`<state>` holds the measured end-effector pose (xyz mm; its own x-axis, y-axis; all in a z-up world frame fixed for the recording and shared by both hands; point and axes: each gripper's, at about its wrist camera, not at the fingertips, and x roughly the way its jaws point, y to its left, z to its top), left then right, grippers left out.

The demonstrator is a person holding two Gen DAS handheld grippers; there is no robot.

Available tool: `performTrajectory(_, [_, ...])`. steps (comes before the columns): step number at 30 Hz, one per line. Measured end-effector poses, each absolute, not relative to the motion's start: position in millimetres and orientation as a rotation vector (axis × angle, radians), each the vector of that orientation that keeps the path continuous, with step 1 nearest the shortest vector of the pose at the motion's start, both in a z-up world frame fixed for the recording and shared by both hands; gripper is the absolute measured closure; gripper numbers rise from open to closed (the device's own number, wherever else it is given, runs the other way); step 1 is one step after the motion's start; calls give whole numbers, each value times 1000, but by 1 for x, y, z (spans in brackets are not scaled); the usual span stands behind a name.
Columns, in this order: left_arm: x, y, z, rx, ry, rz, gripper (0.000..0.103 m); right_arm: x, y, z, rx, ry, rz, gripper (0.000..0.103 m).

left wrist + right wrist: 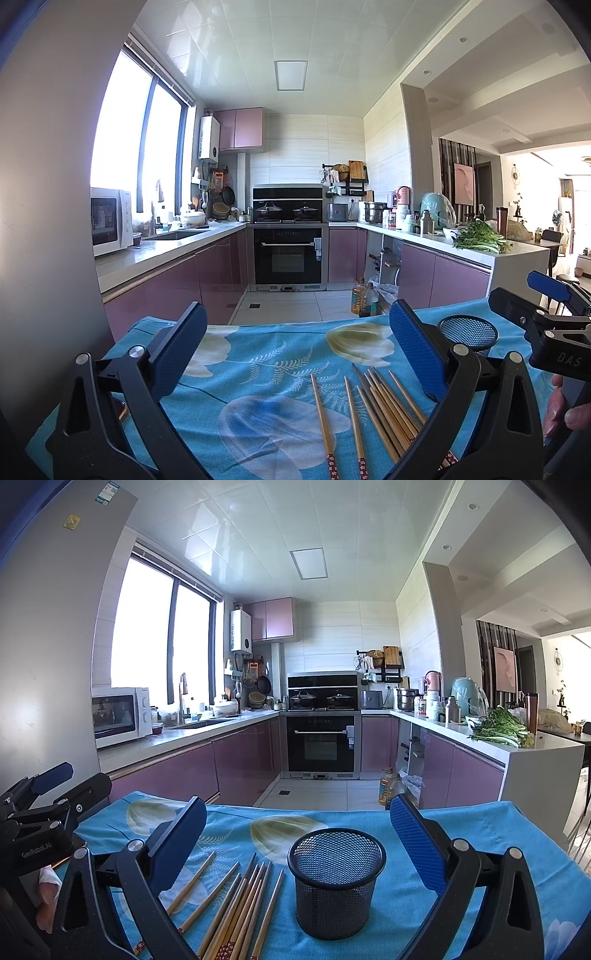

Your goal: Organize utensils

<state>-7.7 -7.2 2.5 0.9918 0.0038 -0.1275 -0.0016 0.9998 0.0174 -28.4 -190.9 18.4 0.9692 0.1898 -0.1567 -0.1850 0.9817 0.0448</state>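
Note:
Several wooden chopsticks point(380, 413) with patterned red ends lie loose on the blue flowered tablecloth point(258, 365). My left gripper point(295, 350) hovers over them, open, nothing between its blue pads. An upright black mesh cup point(334, 882) stands on the cloth, empty as far as I can see, with the chopsticks point(236, 904) to its left. My right gripper point(297, 834) is open above the cup, not touching it. The mesh cup point(468, 332) shows at the left view's right side, behind the right finger. Each gripper appears in the other's view.
The table's far edge point(332, 808) drops to a tiled kitchen floor. Oil bottles point(388, 786) stand on the floor beyond it. Pink cabinets, an oven point(319, 744) and counters line the room. A person's fingers point(565, 410) hold the right gripper's handle.

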Motion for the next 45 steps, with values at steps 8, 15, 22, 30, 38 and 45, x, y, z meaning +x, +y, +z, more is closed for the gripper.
performTrajectory(8, [-7, -7, 2, 17, 131, 3, 6, -28, -191, 17, 31, 163, 191, 7])
performTrajectory(15, [-7, -8, 2, 19, 132, 3, 6, -28, -195, 14, 38, 161, 190, 7])
performTrajectory(22, [-7, -9, 1, 20, 135, 3, 6, -28, -196, 12, 40, 163, 192, 7])
performTrajectory(30, [-6, -9, 1, 22, 138, 3, 6, -28, -197, 10, 45, 165, 196, 7])
performTrajectory(38, [-2, -7, -2, 31, 175, -25, 6, -28, -197, 9, 41, 199, 232, 7])
performTrajectory(45, [18, 1, -19, 53, 309, -58, 6, -24, -193, -4, -5, 340, 341, 7])
